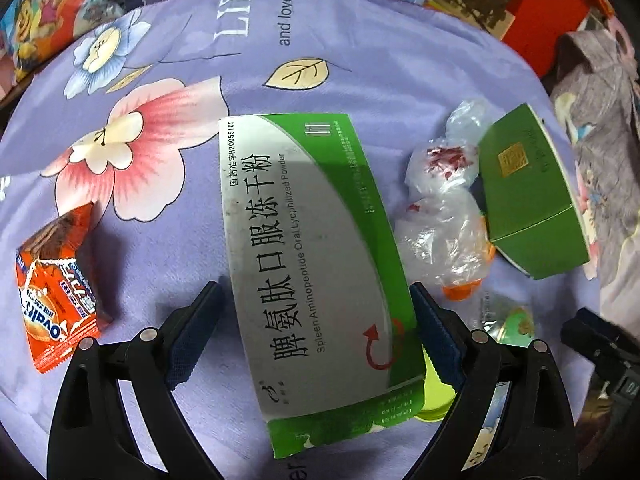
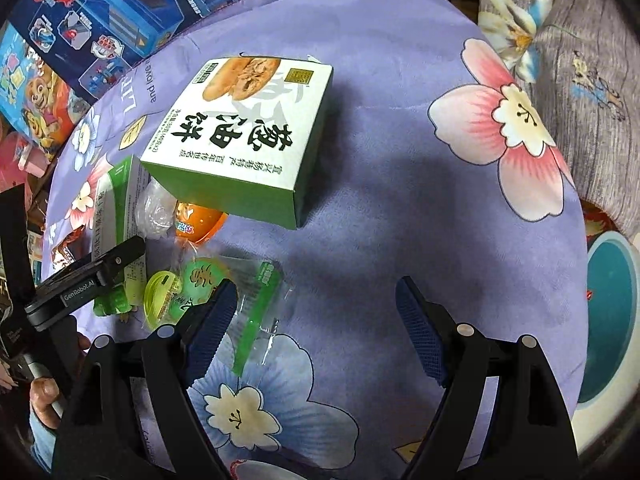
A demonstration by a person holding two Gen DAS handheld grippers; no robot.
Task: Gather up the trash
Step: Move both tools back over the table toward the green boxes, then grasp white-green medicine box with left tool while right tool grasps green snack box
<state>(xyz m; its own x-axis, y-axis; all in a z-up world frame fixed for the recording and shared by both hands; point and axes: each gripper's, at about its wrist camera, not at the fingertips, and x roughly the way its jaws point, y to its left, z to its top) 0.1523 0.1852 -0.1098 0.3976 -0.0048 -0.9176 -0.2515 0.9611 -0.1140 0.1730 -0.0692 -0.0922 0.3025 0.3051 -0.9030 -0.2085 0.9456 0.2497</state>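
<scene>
Two grippers hang over a purple floral cloth (image 1: pixel 360 72) strewn with trash. The biggest piece, a green and white medicine box (image 1: pixel 316 264), lies between the spread fingers of the left gripper (image 1: pixel 316 320); whether either pad touches it I cannot tell. To its right sit a green food box (image 2: pixel 244 136), a crumpled clear plastic bag (image 1: pixel 444 204) and, on the far left, an orange snack wrapper (image 1: pixel 56 288). The right gripper (image 2: pixel 316 320) stands apart over bare cloth, its left finger just beside a clear green-striped wrapper (image 2: pixel 256 304).

The medicine box (image 1: pixel 316 264) reads "Spleen Aminopeptide Oral Lyophilized Powder"; the left tool (image 2: pixel 80 284) reads "GenRobot.AI".
</scene>
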